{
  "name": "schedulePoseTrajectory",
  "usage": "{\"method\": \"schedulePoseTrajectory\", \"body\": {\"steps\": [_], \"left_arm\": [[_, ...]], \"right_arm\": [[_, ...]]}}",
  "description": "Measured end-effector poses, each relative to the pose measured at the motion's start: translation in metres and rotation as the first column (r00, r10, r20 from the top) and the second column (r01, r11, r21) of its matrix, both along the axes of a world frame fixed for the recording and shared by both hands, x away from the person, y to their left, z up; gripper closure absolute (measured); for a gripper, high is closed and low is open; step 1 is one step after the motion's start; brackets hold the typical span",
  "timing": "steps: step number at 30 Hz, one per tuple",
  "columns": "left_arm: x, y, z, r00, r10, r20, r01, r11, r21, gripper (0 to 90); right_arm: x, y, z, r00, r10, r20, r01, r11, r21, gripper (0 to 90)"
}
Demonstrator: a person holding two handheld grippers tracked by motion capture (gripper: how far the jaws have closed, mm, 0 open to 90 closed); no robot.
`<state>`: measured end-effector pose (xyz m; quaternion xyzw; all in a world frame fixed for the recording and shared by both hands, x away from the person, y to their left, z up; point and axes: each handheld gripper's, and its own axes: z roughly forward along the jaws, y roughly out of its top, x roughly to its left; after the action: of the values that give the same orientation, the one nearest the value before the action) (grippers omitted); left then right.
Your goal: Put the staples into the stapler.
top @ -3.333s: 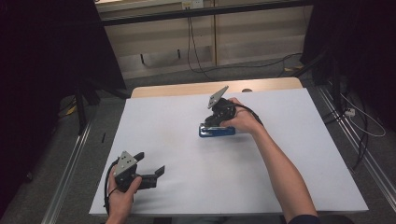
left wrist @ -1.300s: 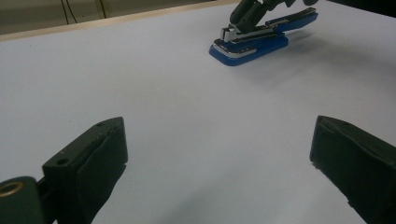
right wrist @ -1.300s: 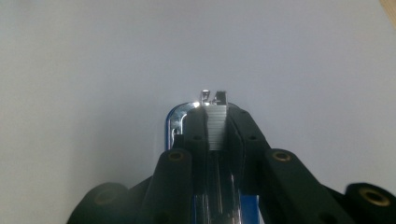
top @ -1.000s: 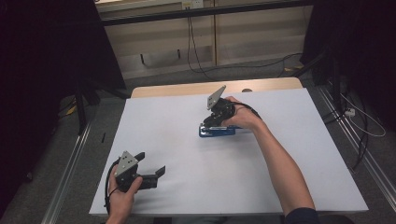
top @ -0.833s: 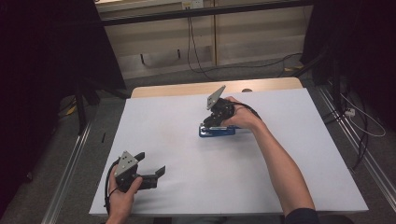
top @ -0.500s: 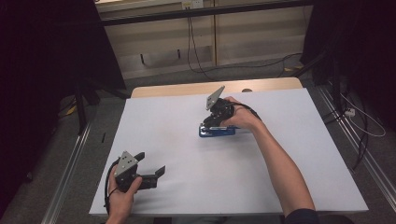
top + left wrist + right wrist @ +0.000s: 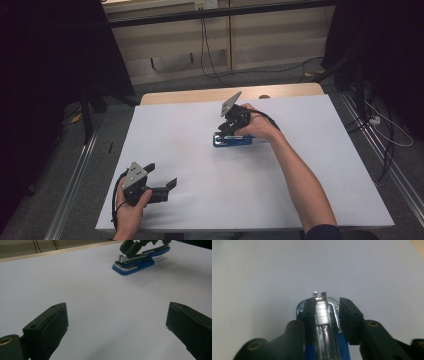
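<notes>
Loosening my right hand-held gripper [image 7: 323, 312] around the blue stapler [image 7: 232, 140], its jaws just widened, so the squeeze seems done; left hand-held gripper [image 7: 162, 177] rests spread on the counter [image 7: 200, 200].

White table [image 7: 190, 150], bare wooden strip [image 7: 200, 95] along far edge. Grey floor [image 7: 280, 75] beyond, black cables [image 7: 205, 45] trailing. Metal rail [image 7: 75, 185] beside left edge.

Left gripper [image 7: 159, 186] and right gripper [image 7: 231, 125]: black bodies topped by grey three-cornered plates, black cables trailed; a dark sleeve [image 7: 322, 233] is worn, lower right.
</notes>
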<state>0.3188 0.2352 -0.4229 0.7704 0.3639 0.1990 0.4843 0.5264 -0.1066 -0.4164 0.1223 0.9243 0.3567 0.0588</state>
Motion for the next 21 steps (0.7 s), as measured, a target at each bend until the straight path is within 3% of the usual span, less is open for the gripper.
{"method": "schedulePoseTrajectory", "body": {"steps": [4, 14, 16, 21], "left_arm": [[0.0, 0.0, 0.0, 1.0, 0.002, -0.001, -0.002, 1.0, 0.0, 4.3], [0.0, 0.001, 0.0, 1.0, 0.005, 0.002, -0.005, 1.0, 0.001, 4.3], [0.0, 0.0, 0.0, 1.0, 0.006, 0.0, -0.006, 1.0, -0.001, 4.4], [0.0, 0.0, 0.0, 1.0, 0.007, 0.0, -0.007, 1.0, -0.002, 4.4]], "right_arm": [[0.001, -0.004, 0.003, 0.9969, -0.078, -0.004, 0.078, 0.996, 0.034, 57.4], [-0.01, -0.012, -0.002, 0.9875, -0.157, -0.015, 0.158, 0.985, 0.071, 35.4], [-0.012, -0.014, -0.003, 0.9782, -0.206, -0.022, 0.208, 0.974, 0.089, 26.5], [-0.017, -0.02, -0.001, 0.9562, -0.292, -0.018, 0.292, 0.947, 0.133, 17.1]]}}
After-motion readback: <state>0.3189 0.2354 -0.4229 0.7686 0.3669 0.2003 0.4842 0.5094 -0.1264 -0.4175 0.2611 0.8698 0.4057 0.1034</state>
